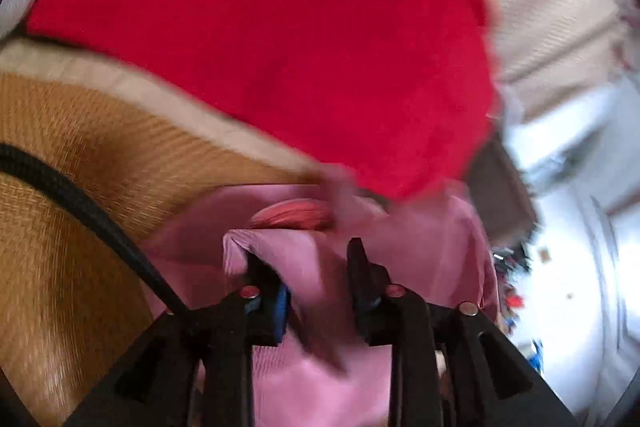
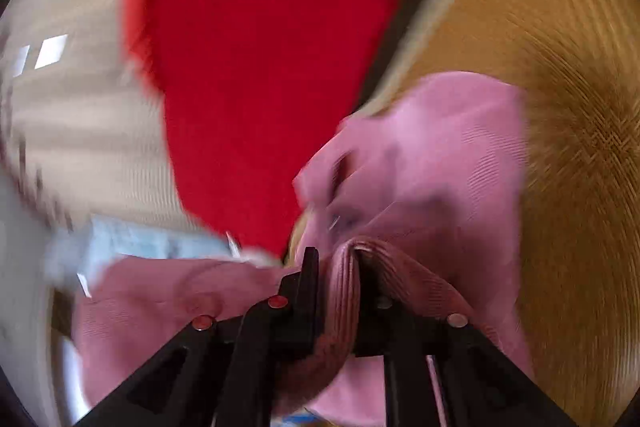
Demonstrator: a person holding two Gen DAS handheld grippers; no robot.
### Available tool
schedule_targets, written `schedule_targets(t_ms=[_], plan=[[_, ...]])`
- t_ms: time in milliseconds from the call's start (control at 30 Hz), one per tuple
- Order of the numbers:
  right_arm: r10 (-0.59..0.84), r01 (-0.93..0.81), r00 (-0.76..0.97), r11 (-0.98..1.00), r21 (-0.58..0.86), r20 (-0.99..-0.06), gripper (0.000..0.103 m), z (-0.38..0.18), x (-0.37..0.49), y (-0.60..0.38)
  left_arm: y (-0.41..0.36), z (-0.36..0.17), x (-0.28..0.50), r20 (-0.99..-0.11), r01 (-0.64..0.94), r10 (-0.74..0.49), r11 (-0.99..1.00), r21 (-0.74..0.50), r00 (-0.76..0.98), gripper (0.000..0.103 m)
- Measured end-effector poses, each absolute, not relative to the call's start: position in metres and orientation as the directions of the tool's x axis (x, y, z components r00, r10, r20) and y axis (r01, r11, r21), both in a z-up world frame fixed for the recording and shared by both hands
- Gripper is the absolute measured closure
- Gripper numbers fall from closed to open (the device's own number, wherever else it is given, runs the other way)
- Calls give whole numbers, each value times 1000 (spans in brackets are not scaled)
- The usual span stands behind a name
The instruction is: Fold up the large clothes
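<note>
Both views are smeared with motion blur. The pink garment (image 1: 400, 259) fills the near part of the left wrist view, bunched around the left tool (image 1: 306, 259). The 2 fingers of that tool stand apart with pink cloth lying in the gap between them; a fold of it drapes over the left fingertip (image 1: 256, 267), but I cannot tell whether the cloth is actually pinched. A darker ribbed hem (image 1: 294, 214) shows just beyond the tips.

In the right wrist view the right tool (image 2: 334, 259) has its 2 fingers pressed close on a thick ribbed band (image 2: 346, 291) of the same pink garment (image 2: 432, 155), which rises between them and spreads to the left and far right of the tips.

Behind the garment in both views lies a red cloth (image 1: 280, 27), filling the far middle. A woven straw-coloured mat (image 1: 60, 227) sits on the left in the left wrist view and on the right in the right one. A black cord (image 1: 80, 203) crosses the mat toward the left tool.
</note>
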State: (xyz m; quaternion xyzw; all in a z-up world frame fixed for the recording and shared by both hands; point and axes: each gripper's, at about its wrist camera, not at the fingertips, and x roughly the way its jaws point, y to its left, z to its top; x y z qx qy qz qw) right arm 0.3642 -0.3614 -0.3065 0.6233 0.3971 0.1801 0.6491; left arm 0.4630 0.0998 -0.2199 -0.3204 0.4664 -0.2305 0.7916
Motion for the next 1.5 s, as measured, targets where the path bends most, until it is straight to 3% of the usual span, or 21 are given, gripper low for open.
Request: schedule_targets(t_ms=[100, 167, 200, 233, 300, 400, 433, 467, 500, 600, 700, 767, 833, 933, 1033, 1133, 1333, 1400, 1500], plan=[[741, 246, 636, 70, 967, -215, 88, -325, 364, -372, 104, -255, 475, -602, -14, -670, 663, -748, 436, 67], [734, 223, 628, 147, 964, -258, 87, -314, 359, -378, 117, -264, 472, -523, -25, -708, 583, -812, 474, 63], [734, 213, 627, 164, 963, -263, 87, -310, 356, -381, 127, -264, 467, -471, -25, -712, 539, -842, 521, 55], [725, 211, 627, 193, 958, -285, 86, -305, 355, -382, 133, -261, 462, -449, -27, -692, 529, -848, 565, 38], [686, 203, 629, 310, 929, -366, 86, -287, 350, -382, 147, -252, 445, -406, -29, -618, 527, -849, 673, 25], [623, 166, 681, 380, 910, -385, 77, -264, 339, -382, 144, -236, 432, -458, -10, -594, 604, -797, 661, 25], [554, 131, 736, 447, 885, -388, 52, -240, 325, -381, 134, -231, 427, -475, 22, -603, 633, -774, 641, 25], [523, 110, 761, 478, 872, -383, 18, -227, 319, -373, 122, -227, 424, -483, 51, -612, 650, -758, 626, 25], [509, 67, 775, 521, 851, -373, 15, -215, 313, -364, 109, -224, 417, -501, 94, -625, 675, -732, 599, 25], [559, -35, 667, 685, 728, -494, 23, -193, 316, -313, 68, -223, 409, -578, 168, -617, 748, -642, 535, 25], [590, -115, 557, 752, 650, -584, 45, -196, 335, -268, 44, -241, 407, -633, 172, -596, 780, -601, 494, 25], [564, -144, 509, 800, 582, -650, 65, -202, 355, -245, 40, -245, 407, -665, 168, -569, 806, -568, 484, 25], [484, -94, 539, 848, 521, -690, 65, -205, 386, -242, 36, -246, 410, -670, 174, -559, 815, -553, 488, 25], [339, 154, 605, 838, 524, -721, 66, -218, 414, -293, 24, -246, 417, -702, 161, -504, 853, -496, 504, 25], [253, 327, 672, 742, 586, -695, 78, -216, 396, -339, 33, -241, 412, -698, 154, -494, 857, -491, 518, 25], [172, 345, 715, 755, 557, -677, 73, -200, 362, -350, 57, -244, 397, -696, 143, -487, 858, -492, 528, 25], [323, 119, 700, 826, 551, -637, 73, -184, 317, -313, 57, -224, 352, -654, 231, -504, 857, -461, 565, 25], [356, 62, 670, 847, 527, -651, 73, -191, 299, -293, 44, -224, 361, -681, 238, -463, 884, -402, 568, 24], [370, 97, 552, 861, 499, -747, 73, -225, 302, -279, 38, -255, 377, -806, 165, -355, 935, -315, 473, 22]])
